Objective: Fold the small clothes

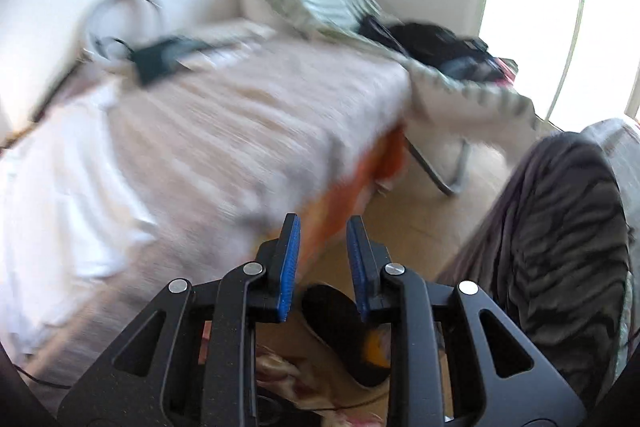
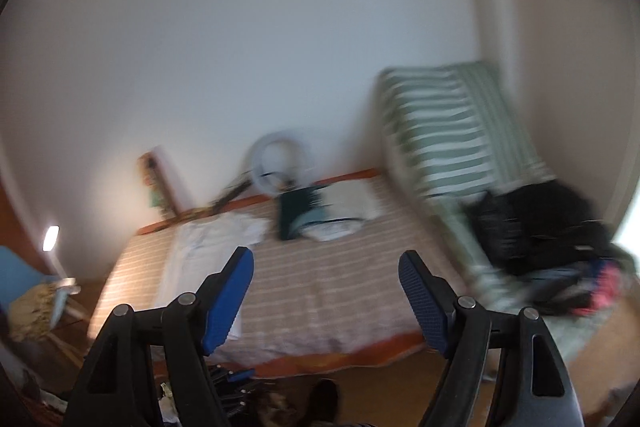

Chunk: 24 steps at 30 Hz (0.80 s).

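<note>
Ahead of both grippers lies the bed (image 2: 320, 287), with white clothes (image 2: 200, 247) flat on it beyond my left gripper (image 1: 323, 259), jaws slightly parted and empty. My right gripper (image 2: 326, 301) gapes wide, empty too. I judge folding hasn't begun; next I must reach a garment edge. No readable writing.

A home bedroom: striped bed (image 2: 320, 279), folding lounger (image 2: 448, 131), wooden floor (image 1: 420, 223).
</note>
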Motion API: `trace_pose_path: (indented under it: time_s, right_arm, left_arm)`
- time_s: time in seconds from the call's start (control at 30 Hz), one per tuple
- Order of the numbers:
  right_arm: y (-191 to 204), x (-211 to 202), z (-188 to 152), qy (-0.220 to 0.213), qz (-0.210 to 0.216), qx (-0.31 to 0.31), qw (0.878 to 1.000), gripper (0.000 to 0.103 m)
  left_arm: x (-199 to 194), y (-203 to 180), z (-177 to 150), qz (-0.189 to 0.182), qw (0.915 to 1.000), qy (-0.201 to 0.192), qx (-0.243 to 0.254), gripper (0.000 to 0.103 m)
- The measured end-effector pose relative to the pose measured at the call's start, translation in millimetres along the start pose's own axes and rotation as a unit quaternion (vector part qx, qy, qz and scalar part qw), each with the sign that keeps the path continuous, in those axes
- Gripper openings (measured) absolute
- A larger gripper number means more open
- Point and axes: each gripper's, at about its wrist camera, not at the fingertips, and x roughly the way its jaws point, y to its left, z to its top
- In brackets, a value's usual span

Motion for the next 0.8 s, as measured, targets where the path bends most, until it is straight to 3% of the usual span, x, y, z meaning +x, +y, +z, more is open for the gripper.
trace_pose_path:
  time_s: [0.13,0.3,0.57,0.8]
  right_arm:
    - [29,115,6,0.036,0.081,0.002,0.996,0.078]
    - [80,258,-2,0.093,0.140,-0.009,0.986,0.077]
    - [126,453,-34,0.200,0.146,-0.019,0.969,0.077]
    - [142,561,-52,0.255,0.159,0.033,0.953,0.077]
  left_arm:
    - [-7,32,3,0.071,0.9971,-0.014,-0.023,0.024]
    - [-3,73,-3,0.108,0.9905,0.002,-0.086,0.024]
    - [20,100,-6,0.131,0.9819,0.017,-0.136,0.034]
    - [45,109,0,0.140,0.9806,0.043,-0.130,0.035]
